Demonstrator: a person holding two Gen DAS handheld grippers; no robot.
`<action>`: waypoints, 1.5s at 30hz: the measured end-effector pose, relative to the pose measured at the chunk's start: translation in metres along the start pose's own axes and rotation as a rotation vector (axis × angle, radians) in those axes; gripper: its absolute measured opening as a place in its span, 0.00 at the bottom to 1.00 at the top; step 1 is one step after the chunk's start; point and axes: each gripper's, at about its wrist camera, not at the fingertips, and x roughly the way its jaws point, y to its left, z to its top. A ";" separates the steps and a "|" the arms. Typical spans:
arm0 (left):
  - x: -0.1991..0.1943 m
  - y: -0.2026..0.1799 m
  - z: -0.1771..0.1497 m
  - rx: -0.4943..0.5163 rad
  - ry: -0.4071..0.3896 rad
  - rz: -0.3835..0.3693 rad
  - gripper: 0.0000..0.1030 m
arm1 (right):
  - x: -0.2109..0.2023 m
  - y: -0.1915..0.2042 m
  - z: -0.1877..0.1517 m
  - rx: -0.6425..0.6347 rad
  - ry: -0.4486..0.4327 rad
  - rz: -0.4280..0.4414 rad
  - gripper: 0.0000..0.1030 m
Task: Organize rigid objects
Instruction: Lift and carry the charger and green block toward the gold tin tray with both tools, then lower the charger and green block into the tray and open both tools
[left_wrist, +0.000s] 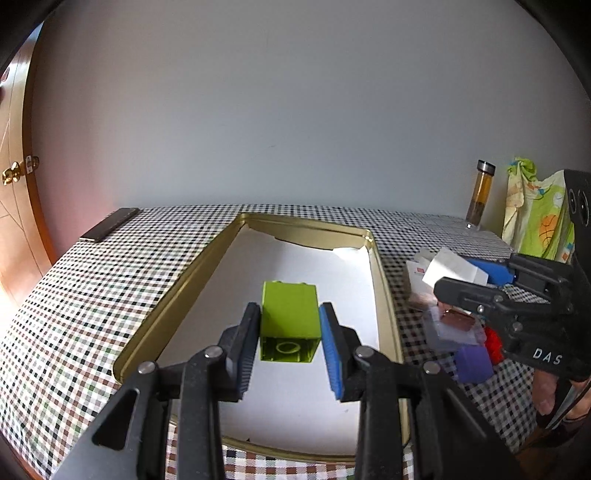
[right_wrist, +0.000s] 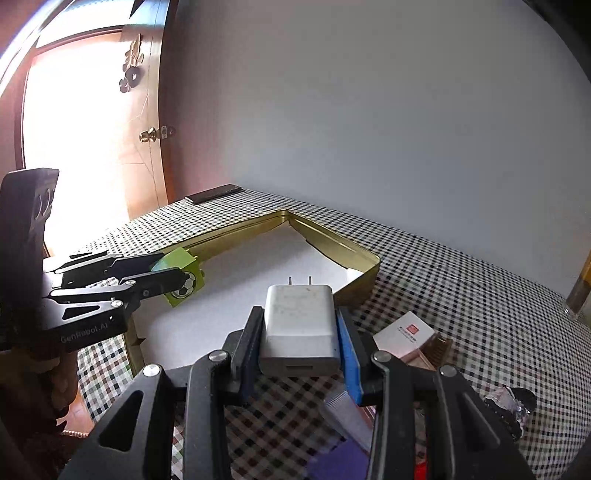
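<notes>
My left gripper (left_wrist: 290, 332) has its fingers (left_wrist: 245, 343) closed against the two sides of a green block (left_wrist: 290, 314), holding it above the white paper lining of a shallow gold tin (left_wrist: 386, 295). From the right wrist view the same block (right_wrist: 181, 271) shows a football picture on one face and sits over the near left edge of the tin (right_wrist: 332, 240), clamped in the left gripper (right_wrist: 173, 273).

My right gripper (right_wrist: 301, 332) has its fingers (right_wrist: 349, 347) pressed on both sides of a white charger (right_wrist: 299, 325), whose two metal prongs point away from me. The charger is held above the checked surface (right_wrist: 461, 280), just at the tin's near right edge. In the left wrist view the right gripper (left_wrist: 465, 284) holds the charger (left_wrist: 454, 271) over a small heap of things lying on the checked surface (left_wrist: 92, 295) beside the tin.

That heap includes a white box with a red mark (left_wrist: 419, 275), a purple block (left_wrist: 474, 363), something red (left_wrist: 493, 345), and a clear packet with a copper-coloured piece (left_wrist: 456, 321). The white box (right_wrist: 404, 332) lies just right of my right fingers.

A dark flat bar (left_wrist: 109, 225) lies at the far left corner of the surface. A glass bottle of amber liquid (left_wrist: 480, 195) and a patterned cloth bag (left_wrist: 535, 218) stand at the far right, by the wall.
</notes>
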 end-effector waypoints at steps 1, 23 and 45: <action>0.001 0.001 0.000 0.000 0.002 0.002 0.31 | 0.001 0.000 0.001 -0.004 0.002 0.001 0.39; 0.016 0.021 0.007 -0.002 0.024 0.021 0.31 | 0.032 0.014 0.020 -0.054 0.040 0.035 0.39; 0.055 0.038 0.022 0.042 0.132 0.066 0.30 | 0.096 0.022 0.049 -0.062 0.146 0.054 0.39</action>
